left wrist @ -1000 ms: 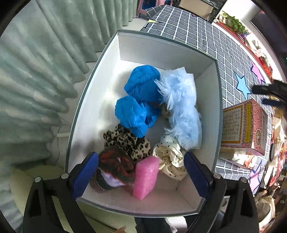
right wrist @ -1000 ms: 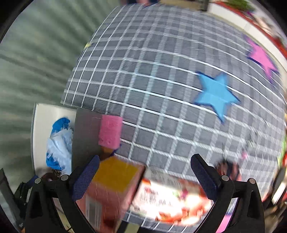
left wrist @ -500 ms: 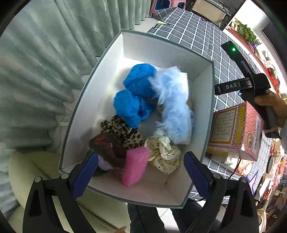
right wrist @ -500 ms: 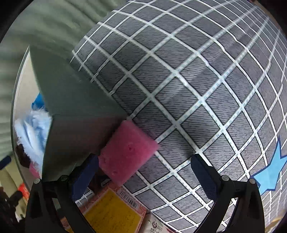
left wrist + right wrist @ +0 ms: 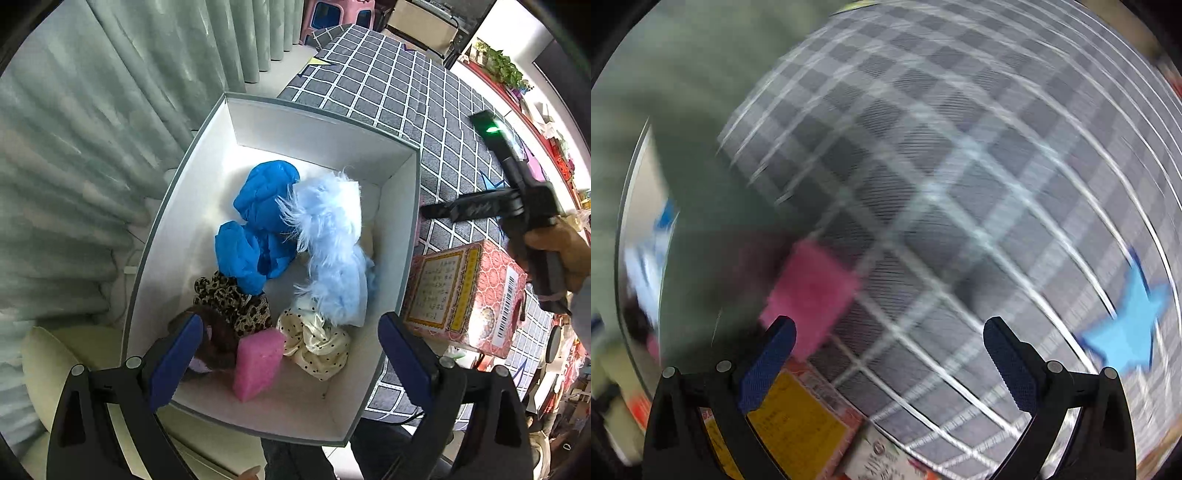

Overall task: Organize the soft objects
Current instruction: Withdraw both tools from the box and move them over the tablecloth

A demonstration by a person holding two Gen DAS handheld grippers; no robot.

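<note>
A white box (image 5: 207, 177) holds soft things: a blue bundle (image 5: 258, 225), a pale blue furry piece (image 5: 332, 243), a leopard scrunchie (image 5: 229, 299), a dark scrunchie (image 5: 218, 332), a cream dotted scrunchie (image 5: 314, 339) and a pink sponge (image 5: 256, 363). My left gripper (image 5: 290, 360) is open and empty above the box's near end. My right gripper (image 5: 888, 363) is open and empty over the checked tablecloth (image 5: 960, 184); a second pink sponge (image 5: 812, 291) lies on the cloth against the box's outer wall (image 5: 713, 236), just beyond its left fingertip. The right view is blurred.
A red and yellow carton (image 5: 461, 299) stands on the cloth right of the box; it also shows in the right wrist view (image 5: 790, 417). A blue star (image 5: 1126, 325) marks the cloth. Green curtains (image 5: 92, 129) hang left of the box.
The left gripper has pulled back and up from the box. The right gripper has swung down toward the pink sponge beside the box, and its view is now motion-blurred.
</note>
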